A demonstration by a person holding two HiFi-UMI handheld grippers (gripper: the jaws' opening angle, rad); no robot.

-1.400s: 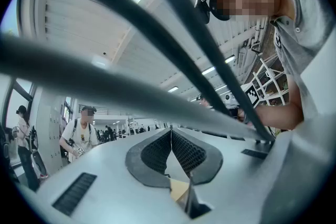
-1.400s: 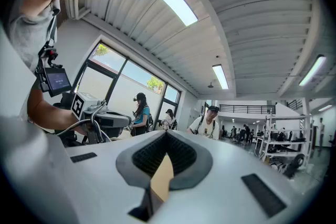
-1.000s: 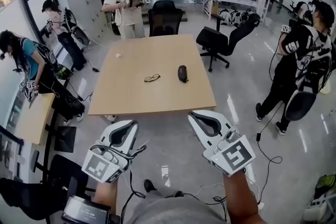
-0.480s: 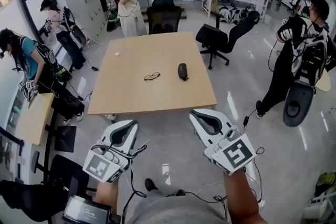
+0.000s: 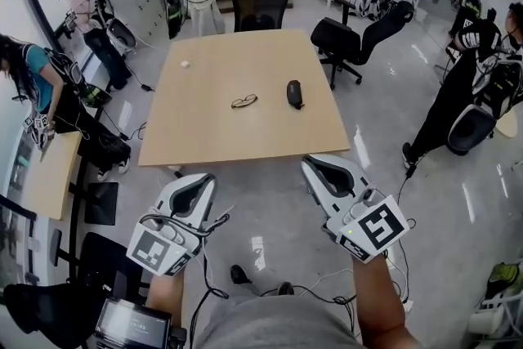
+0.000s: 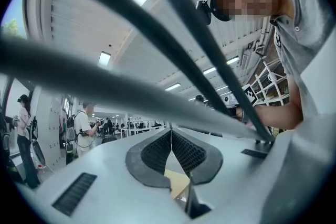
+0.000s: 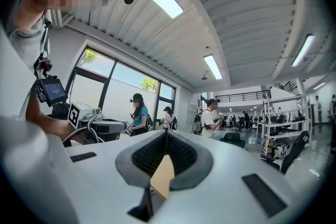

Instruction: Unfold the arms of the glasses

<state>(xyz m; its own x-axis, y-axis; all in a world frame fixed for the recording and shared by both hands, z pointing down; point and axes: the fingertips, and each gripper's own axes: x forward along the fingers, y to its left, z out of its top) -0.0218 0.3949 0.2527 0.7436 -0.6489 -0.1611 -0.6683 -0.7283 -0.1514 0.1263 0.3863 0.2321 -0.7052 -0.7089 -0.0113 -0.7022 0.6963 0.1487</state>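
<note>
The 2 closed, empty tools, left gripper (image 5: 201,180) and right gripper (image 5: 315,163), have dipped slightly at lower frame. The glasses (image 5: 243,101) lie untouched mid-table (image 5: 196,139), upper centre, so unfolding hasn't begun.

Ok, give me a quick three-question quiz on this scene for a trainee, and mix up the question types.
1. True or false: the glasses lie on the table, held by neither gripper.
2. In the head view, the black case sits where relative to the glasses? A: to their left. B: to their right. C: on top of them.
3. Fill in: the jaws of the left gripper and the right gripper are both ____.

Key: 1 true; 2 B; 3 shut.
</note>
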